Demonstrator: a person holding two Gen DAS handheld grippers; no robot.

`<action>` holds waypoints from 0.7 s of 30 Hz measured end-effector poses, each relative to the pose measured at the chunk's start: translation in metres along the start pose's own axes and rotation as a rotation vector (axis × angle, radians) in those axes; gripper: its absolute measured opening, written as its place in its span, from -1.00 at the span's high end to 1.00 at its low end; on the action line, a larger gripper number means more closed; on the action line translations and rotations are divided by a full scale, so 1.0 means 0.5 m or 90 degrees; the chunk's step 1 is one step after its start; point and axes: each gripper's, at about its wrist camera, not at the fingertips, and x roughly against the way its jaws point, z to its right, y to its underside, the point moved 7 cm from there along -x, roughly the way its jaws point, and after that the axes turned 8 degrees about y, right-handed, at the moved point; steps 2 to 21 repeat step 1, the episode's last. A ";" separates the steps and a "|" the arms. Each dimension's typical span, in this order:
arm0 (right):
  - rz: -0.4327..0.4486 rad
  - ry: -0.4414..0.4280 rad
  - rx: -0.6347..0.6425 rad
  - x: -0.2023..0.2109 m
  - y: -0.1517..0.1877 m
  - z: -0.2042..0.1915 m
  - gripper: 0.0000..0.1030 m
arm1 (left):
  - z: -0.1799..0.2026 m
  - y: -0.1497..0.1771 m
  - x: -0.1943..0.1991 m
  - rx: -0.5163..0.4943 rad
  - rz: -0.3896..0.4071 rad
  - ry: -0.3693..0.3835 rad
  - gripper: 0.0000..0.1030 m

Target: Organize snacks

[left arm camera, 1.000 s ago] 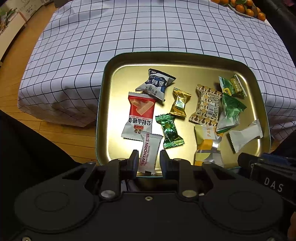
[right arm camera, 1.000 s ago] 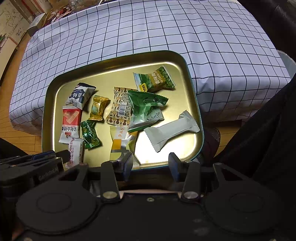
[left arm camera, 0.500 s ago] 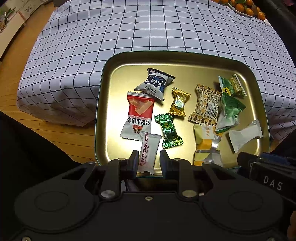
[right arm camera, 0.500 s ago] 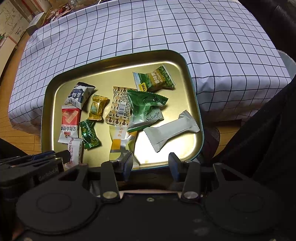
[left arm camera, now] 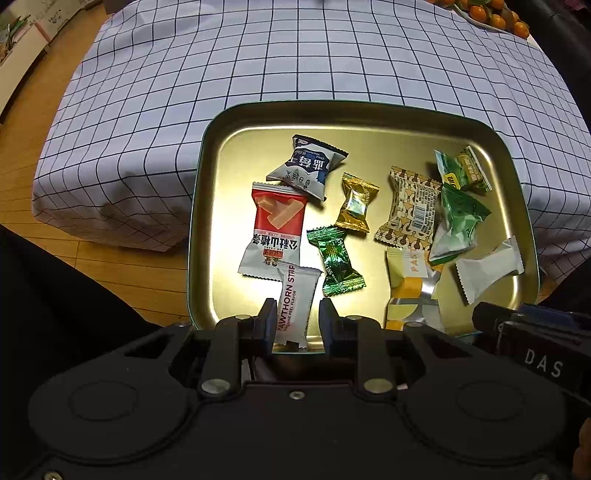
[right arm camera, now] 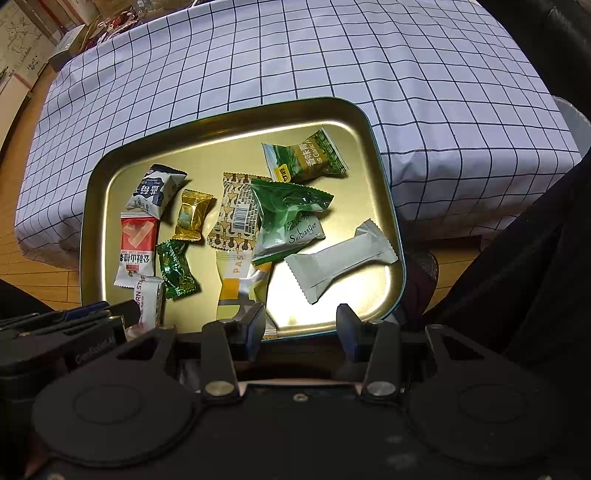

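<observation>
Low in the left wrist view, the left tool (left arm camera: 295, 320) straddles the white hawthorn strip packet (left arm camera: 295, 302) on the gold tray (left arm camera: 207, 221), pads seemingly not pressing; the right tool (right arm camera: 301, 325) hangs spread above bare tray, likely waiting

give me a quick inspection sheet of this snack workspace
surface: gold tray lying partly on a checked tablecloth
job's things: about ten wrapped snacks in the tray, among them a hawthorn strip, a red packet and a white packet
clutter: oranges at the far corner of the tablecloth
grippers: left claw either side of the hawthorn strip, contact unclear; right claw open and empty
cables: nothing seen
surroundings: wooden floor, dark clothing at the edges
</observation>
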 end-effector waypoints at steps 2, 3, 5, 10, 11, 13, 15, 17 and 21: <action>0.000 0.000 0.000 0.000 0.000 0.000 0.12 | 0.000 0.000 0.000 0.000 0.000 -0.001 0.33; 0.000 0.000 0.000 0.000 0.000 0.000 0.12 | 0.000 0.000 0.000 0.000 0.000 -0.001 0.33; 0.000 0.000 0.000 0.000 0.000 0.000 0.12 | 0.000 0.000 0.000 0.000 0.000 -0.001 0.33; 0.000 0.000 0.000 0.000 0.000 0.000 0.12 | 0.000 0.000 0.000 0.000 0.000 -0.001 0.33; 0.000 0.000 0.000 0.000 0.000 0.000 0.12 | 0.000 0.000 0.000 0.000 0.000 -0.001 0.33; 0.000 0.000 0.000 0.000 0.000 0.000 0.12 | 0.000 0.000 0.000 0.000 0.000 -0.001 0.33; 0.000 0.000 0.000 0.000 0.000 0.000 0.12 | 0.000 0.000 0.000 0.000 0.000 -0.001 0.33; 0.000 0.000 0.000 0.000 0.000 0.000 0.12 | 0.000 0.000 0.000 0.000 0.000 -0.001 0.33; 0.000 0.000 0.000 0.000 0.000 0.000 0.12 | 0.000 0.000 0.000 0.000 0.000 -0.001 0.33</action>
